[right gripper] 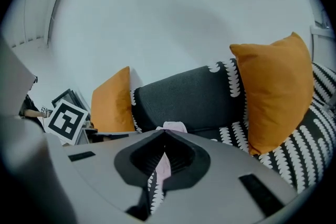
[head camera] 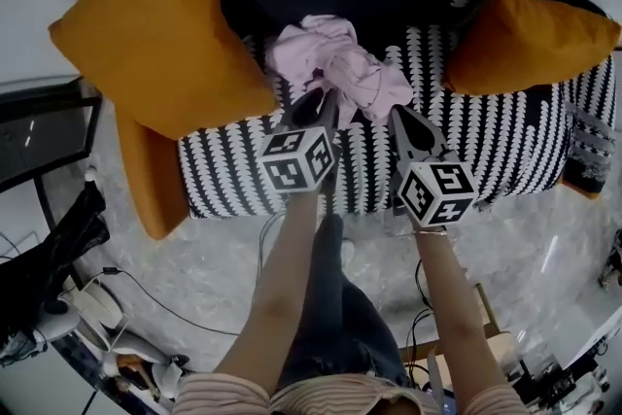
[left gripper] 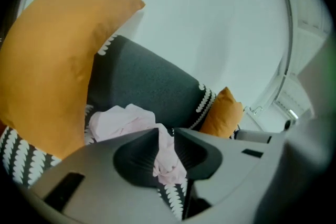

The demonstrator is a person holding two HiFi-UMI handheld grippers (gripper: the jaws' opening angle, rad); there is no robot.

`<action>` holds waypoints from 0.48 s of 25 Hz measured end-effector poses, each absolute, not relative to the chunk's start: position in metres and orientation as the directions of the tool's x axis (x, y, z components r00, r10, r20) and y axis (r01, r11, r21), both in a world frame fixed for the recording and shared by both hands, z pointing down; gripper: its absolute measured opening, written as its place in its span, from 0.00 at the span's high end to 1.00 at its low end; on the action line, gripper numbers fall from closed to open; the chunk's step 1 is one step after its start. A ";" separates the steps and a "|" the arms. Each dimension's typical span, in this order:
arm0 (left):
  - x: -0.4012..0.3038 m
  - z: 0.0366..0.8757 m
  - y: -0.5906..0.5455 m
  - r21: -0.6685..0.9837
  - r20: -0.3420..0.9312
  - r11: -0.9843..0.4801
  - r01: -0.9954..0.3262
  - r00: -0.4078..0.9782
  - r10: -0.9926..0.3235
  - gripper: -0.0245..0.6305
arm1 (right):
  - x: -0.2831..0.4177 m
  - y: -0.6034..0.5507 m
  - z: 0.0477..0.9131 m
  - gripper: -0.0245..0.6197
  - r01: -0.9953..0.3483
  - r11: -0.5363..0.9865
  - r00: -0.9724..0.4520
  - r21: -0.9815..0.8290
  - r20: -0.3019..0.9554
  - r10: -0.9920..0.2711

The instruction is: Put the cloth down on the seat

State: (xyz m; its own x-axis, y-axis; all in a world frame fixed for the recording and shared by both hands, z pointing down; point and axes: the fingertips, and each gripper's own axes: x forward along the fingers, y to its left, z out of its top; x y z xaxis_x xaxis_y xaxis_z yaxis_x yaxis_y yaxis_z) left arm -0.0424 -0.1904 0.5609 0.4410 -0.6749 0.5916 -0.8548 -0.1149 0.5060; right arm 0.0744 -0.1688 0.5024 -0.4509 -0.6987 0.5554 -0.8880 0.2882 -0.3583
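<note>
Patterned sofa seat (head camera: 491,151), crumpled pink cloth (head camera: 335,63), left tongs (head camera: 326,102) and right tongs (head camera: 398,115) each pinching folds, tips buried in fabric

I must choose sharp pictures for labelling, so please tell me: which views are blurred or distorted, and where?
Head view: strong fisheye bend, the pink cloth is sharp. Left gripper view: dark corners, cloth in the left tongs clear, their grey housing blurred at right. Right gripper view: dark corners, even light, the orange cushion is sharp.
</note>
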 end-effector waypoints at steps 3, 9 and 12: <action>-0.042 0.533 -0.186 0.471 0.552 -0.185 -0.862 0.452 -0.701 0.89 | 0.080 -0.164 0.485 0.95 -0.887 0.283 -0.447 -0.364 0.526 -0.724; -0.036 0.468 -0.169 0.383 0.469 -0.311 -0.870 0.473 -0.746 0.94 | 0.092 -0.147 0.444 0.95 -0.882 0.281 -0.443 -0.379 0.460 -0.770; -0.036 0.438 -0.158 0.351 0.428 -0.346 -0.870 0.478 -0.767 0.94 | 0.097 -0.138 0.422 0.95 -0.876 0.286 -0.445 -0.388 0.421 -0.790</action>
